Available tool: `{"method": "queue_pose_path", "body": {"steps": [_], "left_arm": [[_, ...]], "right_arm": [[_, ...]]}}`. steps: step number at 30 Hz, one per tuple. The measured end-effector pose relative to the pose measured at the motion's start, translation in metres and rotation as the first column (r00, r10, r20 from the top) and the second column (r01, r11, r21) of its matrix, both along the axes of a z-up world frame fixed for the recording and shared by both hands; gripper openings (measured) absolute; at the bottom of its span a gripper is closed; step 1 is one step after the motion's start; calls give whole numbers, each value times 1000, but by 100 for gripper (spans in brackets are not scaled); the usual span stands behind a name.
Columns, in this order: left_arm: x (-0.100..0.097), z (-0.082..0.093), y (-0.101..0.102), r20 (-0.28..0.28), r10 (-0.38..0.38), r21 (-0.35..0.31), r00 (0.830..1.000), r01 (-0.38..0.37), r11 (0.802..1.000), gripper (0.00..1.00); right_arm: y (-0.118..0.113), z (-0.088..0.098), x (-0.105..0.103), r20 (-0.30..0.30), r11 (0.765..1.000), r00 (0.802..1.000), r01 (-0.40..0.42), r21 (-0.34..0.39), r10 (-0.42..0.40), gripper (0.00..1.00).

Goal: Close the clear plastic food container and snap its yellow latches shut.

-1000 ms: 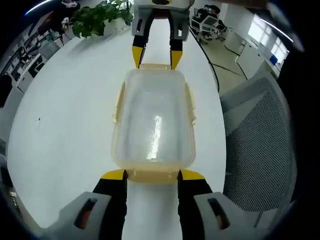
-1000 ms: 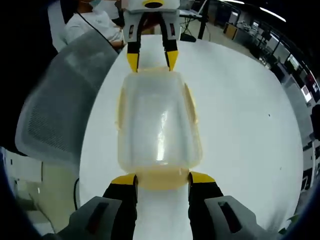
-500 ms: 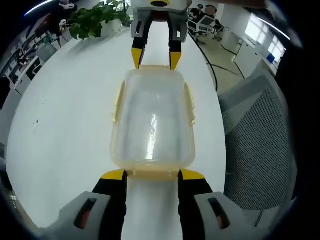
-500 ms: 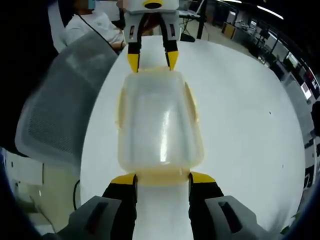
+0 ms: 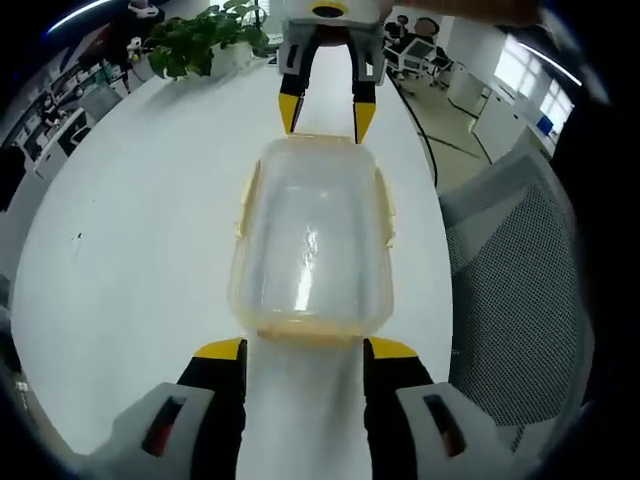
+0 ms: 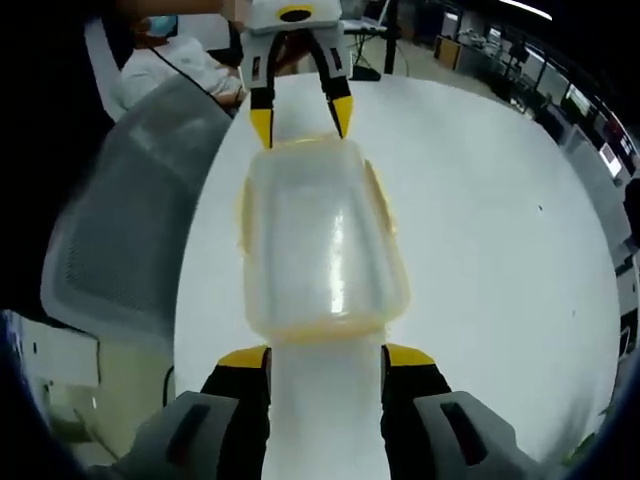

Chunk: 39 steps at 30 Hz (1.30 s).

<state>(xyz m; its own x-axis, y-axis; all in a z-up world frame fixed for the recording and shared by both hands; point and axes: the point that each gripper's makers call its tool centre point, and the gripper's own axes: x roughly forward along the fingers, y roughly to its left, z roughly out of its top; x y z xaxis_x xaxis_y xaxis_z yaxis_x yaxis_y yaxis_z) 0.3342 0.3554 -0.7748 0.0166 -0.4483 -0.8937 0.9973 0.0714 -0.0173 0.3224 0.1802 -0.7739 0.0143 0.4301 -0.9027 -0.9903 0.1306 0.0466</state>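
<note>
Left gripper view: we see the white round table spanning most of the frame, with a grey mesh office chair at the right edge and a green potted plant at the upper left. The clear plastic food container sits lid-on at the centre of the frame, its long axis running from bottom to top. Yellow latches lie along its side edges, and whether they are snapped down we cannot tell. The left gripper rises from the bottom centre with its jaws spread apart, their yellow tips just below the near end of the container and holding nothing. The right gripper enters at the top centre, its jaws likewise spread, with the tips at the far end of the container.

Right gripper view: we see the same table with the chair at the left. The container is again central. The right gripper stands unclosed at the bottom centre, just short of the container's near end. The left gripper stands unclosed at the top centre.
</note>
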Motion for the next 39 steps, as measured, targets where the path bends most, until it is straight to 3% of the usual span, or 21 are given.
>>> {"method": "queue_pose_path", "body": {"steps": [2, 5, 9, 11, 13, 14, 15, 16, 17, 19, 21, 24, 26, 28, 31, 34, 39], "left_arm": [[-1, 3, 1, -9, 27, -14, 1000, -27, 1000, 44], [-3, 11, 1, -65, 127, -61, 990, -131, 990, 42], [-2, 18, -1, -193, 296, -128, 936, -323, 938, 42], [-1, 22, -3, -263, 381, -161, 886, -430, 888, 42], [2, 22, -3, -330, 473, -165, 817, -543, 823, 42], [4, 21, -1, -370, 526, -151, 766, -608, 780, 42], [5, 20, 0, -387, 562, -141, 731, -649, 747, 42], [6, 19, 1, -402, 585, -139, 705, -678, 722, 42], [6, 18, 1, -409, 593, -142, 694, -690, 710, 42], [4, 13, 4, -430, 647, -106, 630, -747, 657, 42], [3, 13, 1, -452, 661, -108, 599, -772, 626, 42], [2, 13, -1, -454, 683, -107, 573, -796, 596, 42], [2, 13, -3, -476, 707, -95, 523, -830, 549, 42], [2, 11, -4, -468, 721, -93, 511, -840, 534, 42], [-2, 9, -8, -470, 728, -77, 499, -845, 530, 41], [-2, 7, -10, -454, 731, -76, 510, -839, 538, 41], [-1, 6, -10, -461, 729, -74, 506, -841, 536, 40]], "right_arm": [[0, 5, 0, -16, 999, 999, 37, 12, -37, 43], [0, 10, 1, -46, 994, 994, 99, 38, -98, 43], [-1, 21, 6, -101, 964, 966, 249, 90, -239, 42], [-1, 25, 7, -157, 933, 934, 342, 117, -322, 42], [-4, 27, 12, -148, 910, 915, 395, 124, -376, 41], [-5, 26, 13, -153, 894, 897, 433, 119, -414, 41], [-8, 24, 15, -153, 874, 878, 471, 120, -453, 40], [-10, 23, 17, -144, 862, 868, 492, 122, -476, 39], [-12, 22, 19, -142, 847, 854, 517, 128, -500, 39], [-13, 21, 18, -148, 815, 825, 563, 135, -545, 38], [-9, 21, 19, -177, 759, 778, 627, 174, -602, 37], [-3, 19, 17, -245, 679, 711, 703, 213, -659, 37], [-3, 14, 14, -258, 655, 687, 726, 211, -679, 37], [-1, 10, 12, -258, 653, 686, 727, 212, -680, 37], [5, 8, 7, -293, 634, 666, 745, 209, -686, 35], [7, 6, 5, -283, 636, 666, 745, 202, -690, 33], [7, 7, 10, -291, 624, 655, 754, 205, -697, 31]]}}
